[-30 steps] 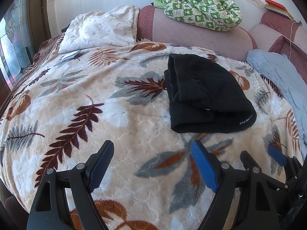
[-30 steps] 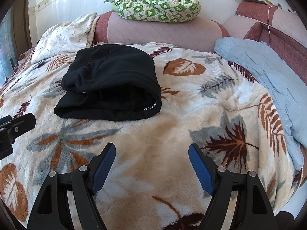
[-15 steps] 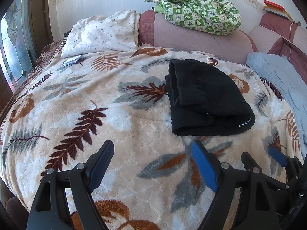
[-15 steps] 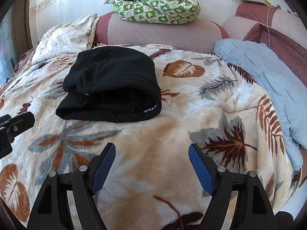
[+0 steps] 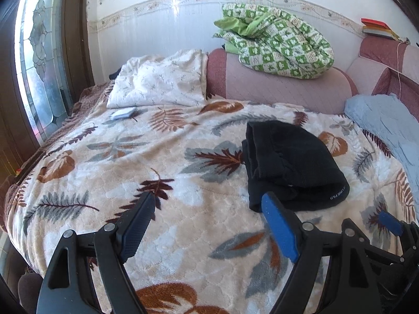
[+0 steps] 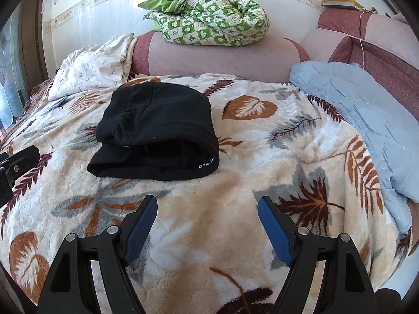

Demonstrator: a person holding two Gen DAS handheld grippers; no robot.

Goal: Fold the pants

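Hovering above the leaf-print blanket (image 6: 183,235), we keep both grippers (image 5: 209,204) (image 6: 208,204) spread and empty, the left having just widened, folded black pants (image 6: 157,130) lying beyond.

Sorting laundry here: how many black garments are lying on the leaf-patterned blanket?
1. The folded black pants lie on the blanket, just beyond both open grippers. Nothing else black shows on it, though something could be hidden under the pillow or quilts.
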